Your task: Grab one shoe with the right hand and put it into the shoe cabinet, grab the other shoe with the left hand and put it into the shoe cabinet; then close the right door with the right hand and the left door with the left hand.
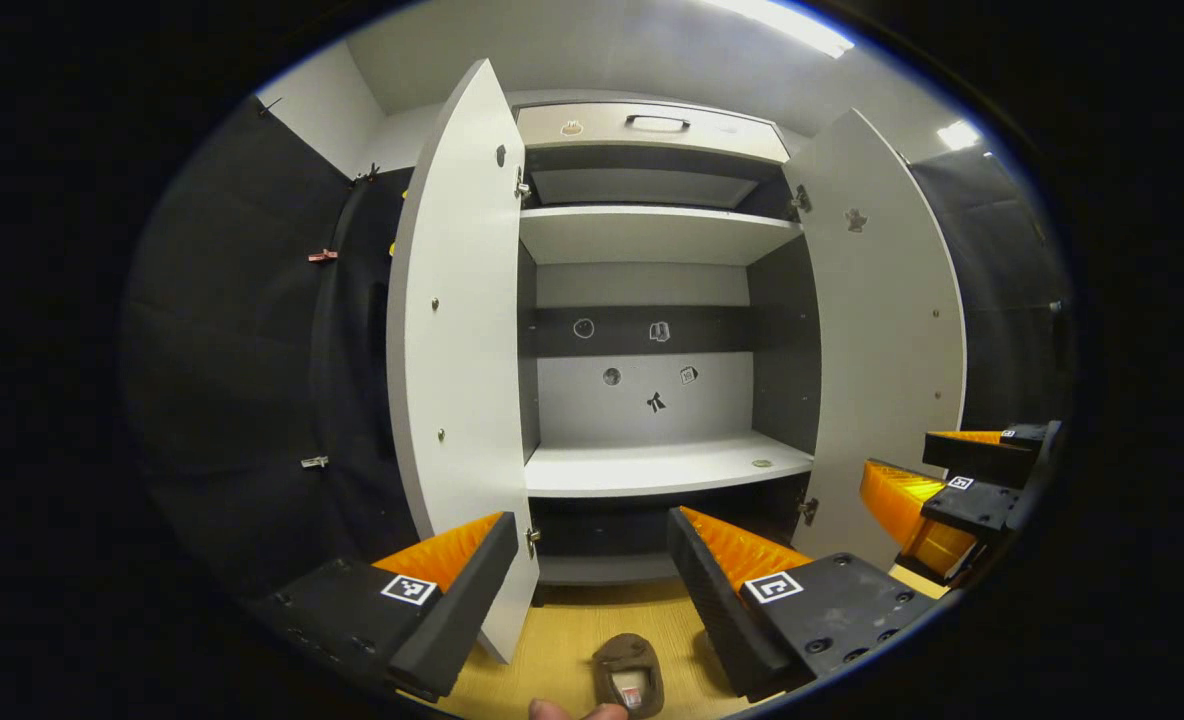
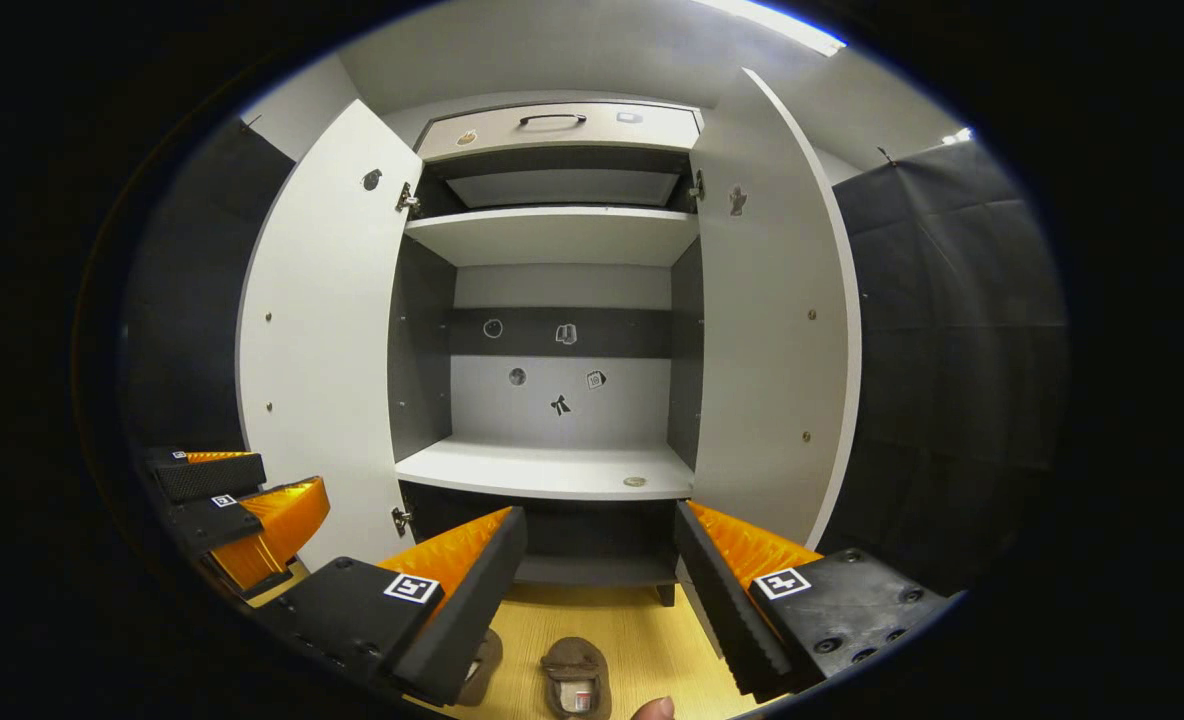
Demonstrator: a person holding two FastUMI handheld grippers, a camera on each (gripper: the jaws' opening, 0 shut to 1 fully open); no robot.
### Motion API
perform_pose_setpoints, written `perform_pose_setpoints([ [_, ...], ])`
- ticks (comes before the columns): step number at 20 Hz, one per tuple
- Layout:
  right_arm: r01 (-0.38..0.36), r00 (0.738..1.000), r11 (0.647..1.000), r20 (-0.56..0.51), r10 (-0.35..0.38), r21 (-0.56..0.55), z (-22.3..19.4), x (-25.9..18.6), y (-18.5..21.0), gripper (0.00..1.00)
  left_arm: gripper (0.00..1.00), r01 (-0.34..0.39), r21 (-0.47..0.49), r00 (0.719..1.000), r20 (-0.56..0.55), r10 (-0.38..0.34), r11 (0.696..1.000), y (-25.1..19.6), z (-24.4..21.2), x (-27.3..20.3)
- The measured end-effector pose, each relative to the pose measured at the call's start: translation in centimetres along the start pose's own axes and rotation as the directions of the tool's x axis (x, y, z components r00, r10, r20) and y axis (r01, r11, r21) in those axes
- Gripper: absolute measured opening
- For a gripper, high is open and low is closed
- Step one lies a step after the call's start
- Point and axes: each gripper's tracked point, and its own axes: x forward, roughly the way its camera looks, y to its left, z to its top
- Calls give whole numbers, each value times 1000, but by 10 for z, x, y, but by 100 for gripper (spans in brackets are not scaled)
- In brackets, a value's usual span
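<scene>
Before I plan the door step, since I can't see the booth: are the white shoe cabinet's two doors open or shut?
Open: the left door and right door both swing outward, baring the shelves.

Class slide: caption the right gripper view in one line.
Open right gripper faces the open shoe cabinet; two shoes on the floor.

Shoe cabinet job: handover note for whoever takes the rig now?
Left tool: open, holding nothing, facing the shoe cabinet.
Right tool: open, holding nothing; it shows beside the right door in the left gripper view.
Left door and right door both stand open; the shelves look bare of shoes.
Shoes lie on the floor in front.
Done: nothing yet.
Left: both shoes in, then close both doors.
</scene>
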Motion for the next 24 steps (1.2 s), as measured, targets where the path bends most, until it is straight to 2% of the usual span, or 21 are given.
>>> perform_pose_setpoints([
  [5, -38, 997, 998, -60, 41, 47, -19, 1, 15, 98, 96, -19, 2, 1000, 7, 19, 1000, 12, -1, 1],
  [8, -77, 987, 996, -141, 83, 43, -54, 0, 28, 98, 96, -28, 3, 1000, 3, 28, 1000, 18, -6, -1],
  [10, -100, 970, 993, -217, 111, 61, -85, -2, 37, 99, 96, -35, 5, 999, -5, 35, 999, 23, -11, 0],
  [17, -146, 875, 986, -454, 165, 78, -197, -8, 56, 99, 96, -19, 21, 999, -33, 20, 1000, 30, -31, 1],
  [24, -113, 765, 986, -623, 164, 120, -292, -9, 57, 99, 96, 1, 21, 998, -61, 1, 1000, 33, -47, 8],
])
